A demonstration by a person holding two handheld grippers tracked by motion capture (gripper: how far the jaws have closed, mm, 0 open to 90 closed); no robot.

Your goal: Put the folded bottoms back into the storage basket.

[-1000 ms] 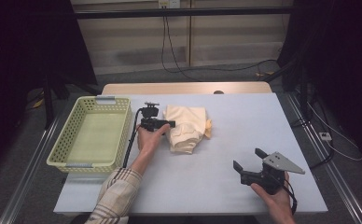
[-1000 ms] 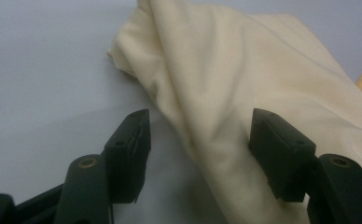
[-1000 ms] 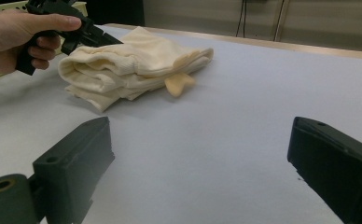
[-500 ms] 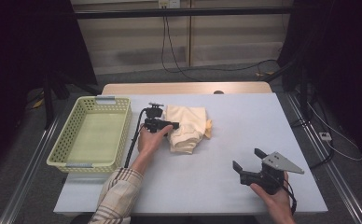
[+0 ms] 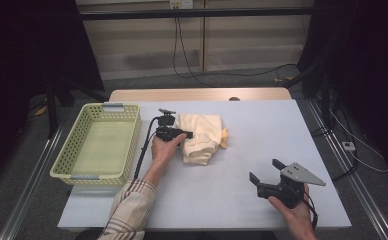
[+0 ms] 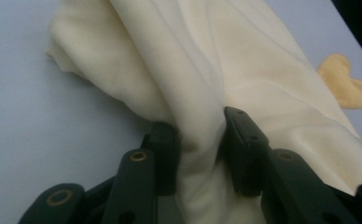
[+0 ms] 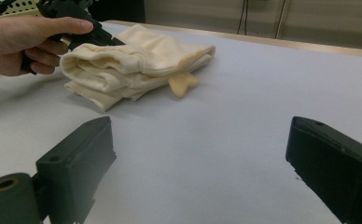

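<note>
Left gripper clamped on the cloth, right gripper spread wide and idle.

My left hand (image 5: 163, 148) reaches forward from a plaid sleeve (image 5: 129, 210), forearm angled up the bench (image 5: 262, 125), and it holds the left gripper (image 6: 200, 140) level, pointing to my right. Its 2 fingers (image 6: 242, 144) are pressed in on a fold of the cream cloth (image 6: 207, 70), with fabric bunched between them. My right hand (image 5: 294, 217) sits low at the near right, holding the right gripper (image 5: 264, 170) pointed up and to the left, its fingers (image 7: 76, 158) held wide apart with nothing between them, well apart from the cloth.
</note>
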